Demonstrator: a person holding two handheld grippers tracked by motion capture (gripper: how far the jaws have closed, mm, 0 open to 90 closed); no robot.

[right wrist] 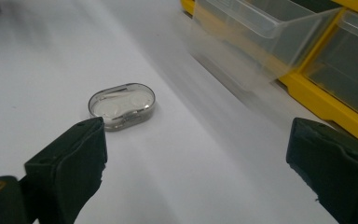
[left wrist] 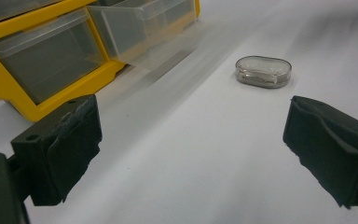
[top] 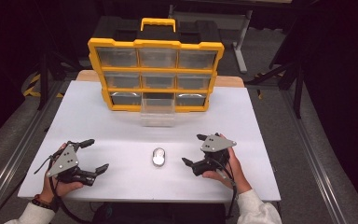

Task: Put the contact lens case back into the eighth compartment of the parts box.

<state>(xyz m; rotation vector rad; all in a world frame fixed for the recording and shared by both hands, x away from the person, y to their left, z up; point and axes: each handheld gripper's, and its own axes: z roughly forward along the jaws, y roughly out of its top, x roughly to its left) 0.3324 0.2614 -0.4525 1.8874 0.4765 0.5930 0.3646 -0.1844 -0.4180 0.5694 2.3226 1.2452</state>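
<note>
Thing: small clear oval plastic case (top: 158, 157) lies flat on the white table (top: 98, 121), between both grippers, in front of the pulled-out clear drawer (top: 157, 111).
Long axis: toward the yellow organiser (top: 155, 74).
Nearer: right gripper (top: 196, 150), just beside.
Jaws: right wide, empty; left gripper (top: 95, 155) wide, empty.

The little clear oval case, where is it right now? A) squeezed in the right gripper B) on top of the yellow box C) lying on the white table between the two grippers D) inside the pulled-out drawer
C: the little clear oval case lies on the bare white table, apart from the left gripper and the right gripper, in front of the pulled-out drawer.
</note>
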